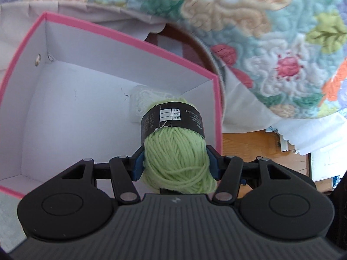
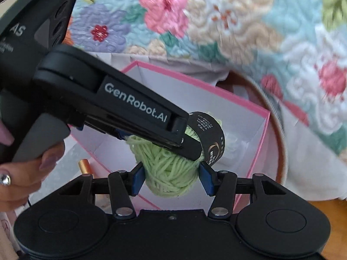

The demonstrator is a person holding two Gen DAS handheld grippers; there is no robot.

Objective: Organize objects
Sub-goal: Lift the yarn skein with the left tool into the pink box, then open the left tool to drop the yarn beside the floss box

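Clearest text by far is "GenRobot.AI" in white on the black finger of the left gripper (image 2: 190, 149), running diagonally across the middle of the right wrist view. Upper left of that view, the grey body of the same tool shows "AS", with smaller lines under it too blurry to read. The black paper band (image 1: 173, 119) around the green yarn ball (image 1: 180, 164) carries a white table and tiny print, plus a gold crescent logo, but it's all too small to make out.

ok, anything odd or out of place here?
Yes: both tongs grip one green yarn skein over the pink-rimmed box, left tongs and right tongs together. Its black label band sits askew.
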